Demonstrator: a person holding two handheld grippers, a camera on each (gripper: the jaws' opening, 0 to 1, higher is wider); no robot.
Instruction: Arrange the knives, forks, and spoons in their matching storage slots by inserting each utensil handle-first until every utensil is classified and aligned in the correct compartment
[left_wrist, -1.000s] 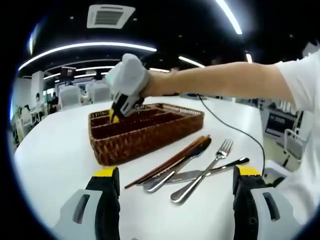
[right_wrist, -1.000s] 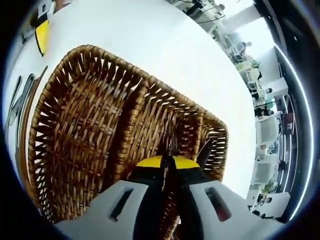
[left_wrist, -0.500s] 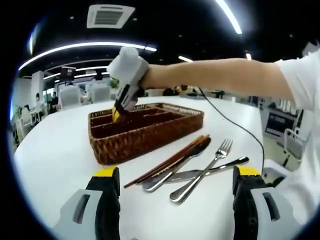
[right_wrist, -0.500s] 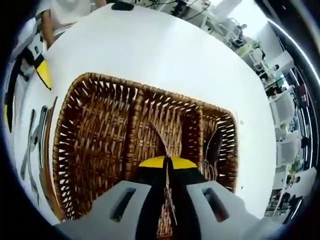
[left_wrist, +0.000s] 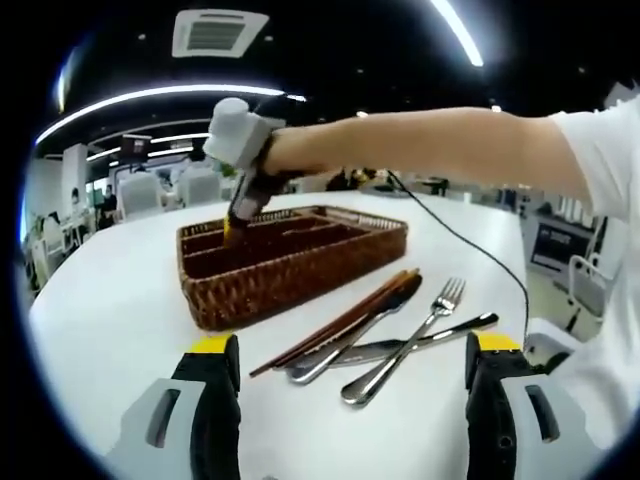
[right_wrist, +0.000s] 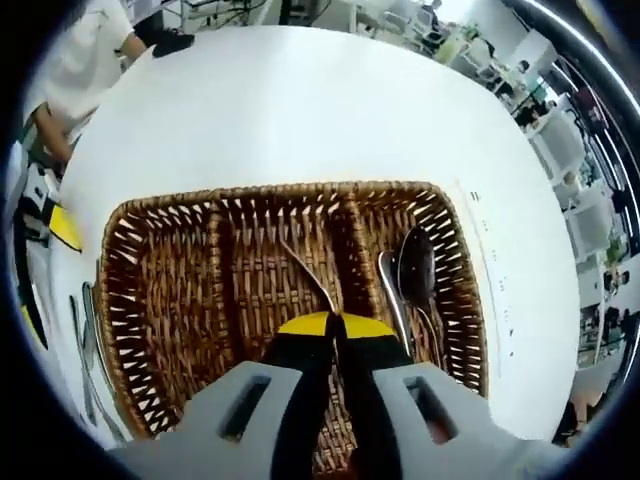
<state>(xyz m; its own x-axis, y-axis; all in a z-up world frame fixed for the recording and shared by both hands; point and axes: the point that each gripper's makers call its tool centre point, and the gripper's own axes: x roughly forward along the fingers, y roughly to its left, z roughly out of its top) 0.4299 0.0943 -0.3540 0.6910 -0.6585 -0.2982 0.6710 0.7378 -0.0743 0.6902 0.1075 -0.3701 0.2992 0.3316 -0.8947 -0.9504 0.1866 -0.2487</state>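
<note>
A brown wicker basket (left_wrist: 300, 250) with three long compartments stands on the white table (left_wrist: 110, 300). My right gripper (left_wrist: 236, 228) hangs over its far left end, held by a person's hand. In the right gripper view my right gripper (right_wrist: 335, 325) is shut on a slim fork (right_wrist: 305, 275) that reaches down into the middle compartment of the basket (right_wrist: 150, 300). Two spoons (right_wrist: 415, 265) lie in the right compartment. A fork (left_wrist: 425, 325), knives (left_wrist: 350, 345) and brown chopsticks (left_wrist: 340, 320) lie on the table in front of my open left gripper (left_wrist: 353, 345).
The person's bare arm (left_wrist: 430, 155) stretches across above the basket, with a black cable (left_wrist: 470, 255) trailing over the table. My left gripper's yellow tip (right_wrist: 62, 228) and loose utensils (right_wrist: 85, 345) show left of the basket. Chairs and desks stand beyond the table.
My right gripper has risen and drawn back over the basket, still shut on the fork. The whole basket and both spoons have come into its view. My left gripper has stayed put.
</note>
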